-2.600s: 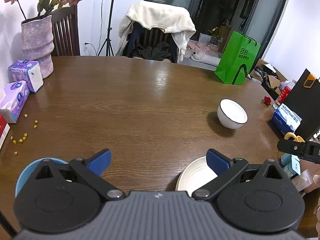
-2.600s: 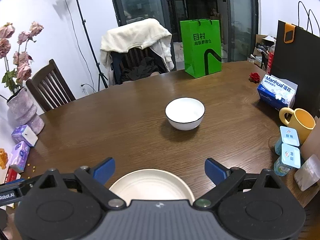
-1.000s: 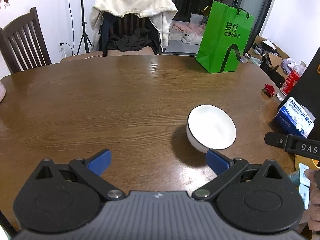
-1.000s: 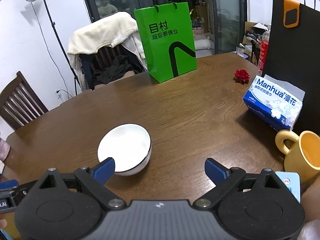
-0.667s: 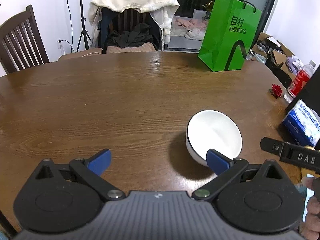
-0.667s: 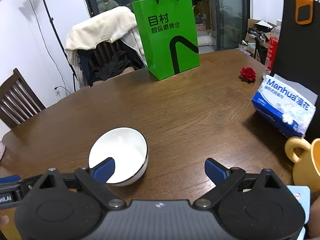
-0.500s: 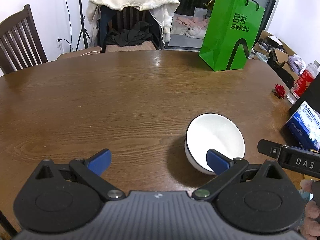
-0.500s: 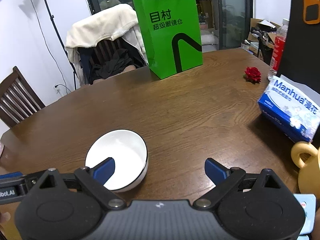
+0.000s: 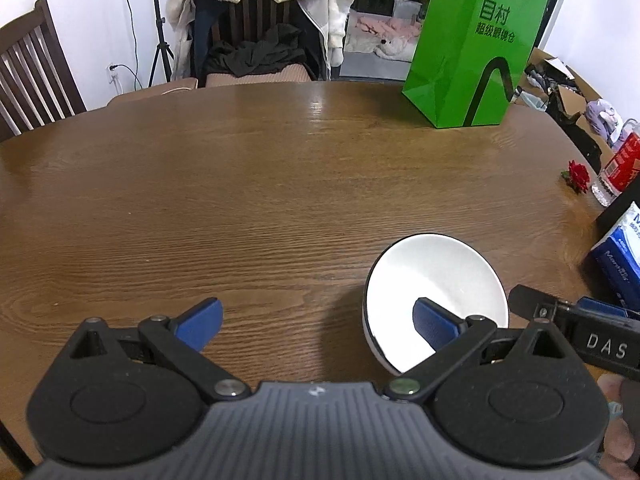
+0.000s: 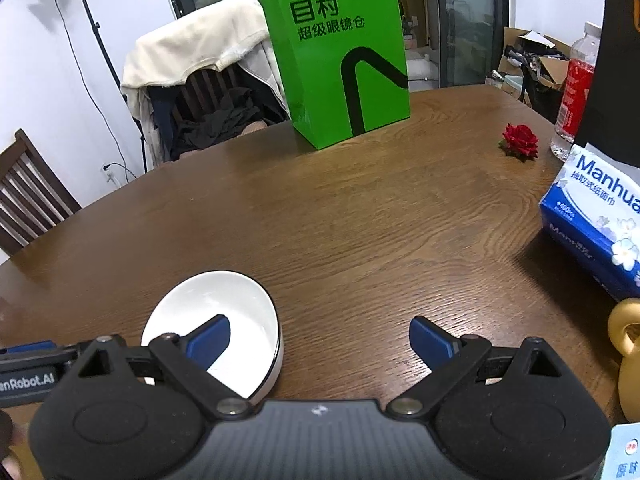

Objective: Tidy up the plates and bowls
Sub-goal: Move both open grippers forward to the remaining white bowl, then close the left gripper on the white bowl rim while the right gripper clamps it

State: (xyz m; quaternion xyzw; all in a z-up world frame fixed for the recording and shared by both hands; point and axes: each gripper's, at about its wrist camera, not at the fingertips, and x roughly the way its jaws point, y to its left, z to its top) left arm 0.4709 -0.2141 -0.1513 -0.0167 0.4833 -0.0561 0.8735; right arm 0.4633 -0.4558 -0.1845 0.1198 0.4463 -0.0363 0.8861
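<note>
Bowl (image 9: 434, 280): white, dark-rimmed, on the table (image 9: 240, 200), near right.
Left gripper (image 9: 316, 316): jaws wide, right finger over the bowl's inside.
Right gripper (image 10: 320, 338): jaws wide, left finger likewise.
Risk: both closing together could tip or crack the bowl.

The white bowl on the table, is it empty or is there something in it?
Empty. The white bowl stands upright, showing only a clean white inside in both wrist views.

Home dining room: wooden table (image 9: 280, 184), clothes-draped chair (image 9: 260, 20).
</note>
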